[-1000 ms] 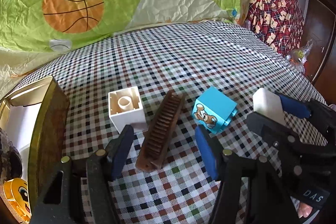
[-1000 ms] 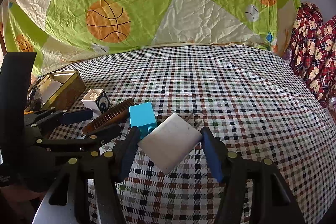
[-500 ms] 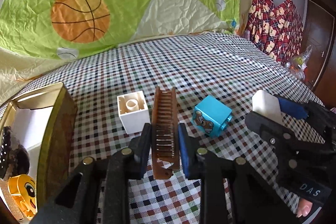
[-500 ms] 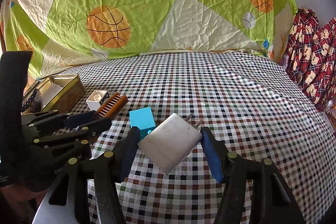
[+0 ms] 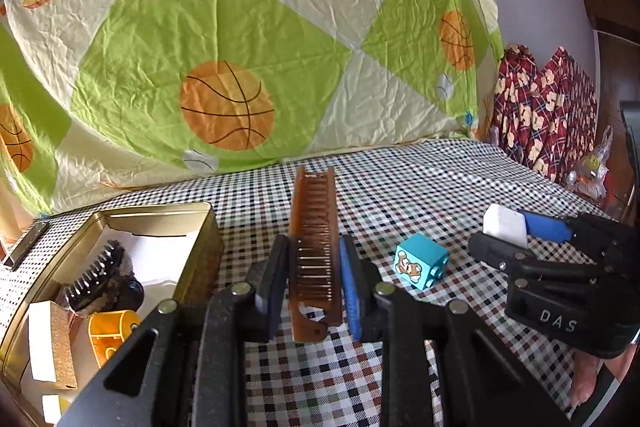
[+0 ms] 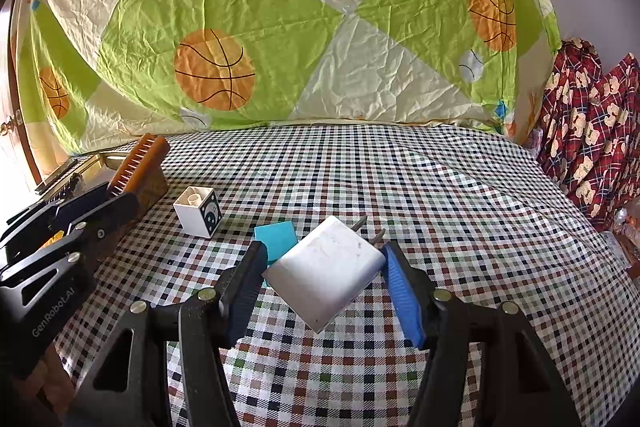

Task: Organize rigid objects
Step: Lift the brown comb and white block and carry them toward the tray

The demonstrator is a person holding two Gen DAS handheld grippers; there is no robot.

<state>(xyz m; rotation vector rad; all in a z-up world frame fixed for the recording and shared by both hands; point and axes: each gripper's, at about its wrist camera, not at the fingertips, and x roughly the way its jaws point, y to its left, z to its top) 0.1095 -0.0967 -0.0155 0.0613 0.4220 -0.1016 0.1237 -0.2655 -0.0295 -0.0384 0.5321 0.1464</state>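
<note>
My left gripper (image 5: 314, 261) is shut on a brown comb (image 5: 313, 223), which it holds lifted off the checked cloth, pointing away; the same comb (image 6: 138, 163) shows at the left of the right wrist view. My right gripper (image 6: 324, 267) is shut on a white plug adapter (image 6: 326, 273), prongs facing away, above the cloth; this adapter (image 5: 505, 225) is also at the right of the left wrist view. A blue toy block (image 5: 420, 265) with a bear picture lies between the two grippers. A white toy block (image 6: 198, 211) stands on the cloth near the gold tin (image 5: 200, 251).
The open gold tin holds a black brush (image 5: 96, 283), a yellow toy piece (image 5: 114, 333) and a small card box (image 5: 50, 345). A basketball-print quilt (image 6: 280, 27) rises behind the cloth. Red patterned fabric (image 6: 588, 131) lies at the far right.
My left gripper closed on the comb and lifted it off the cloth, swinging left toward the tin. The right gripper kept still with the adapter.
</note>
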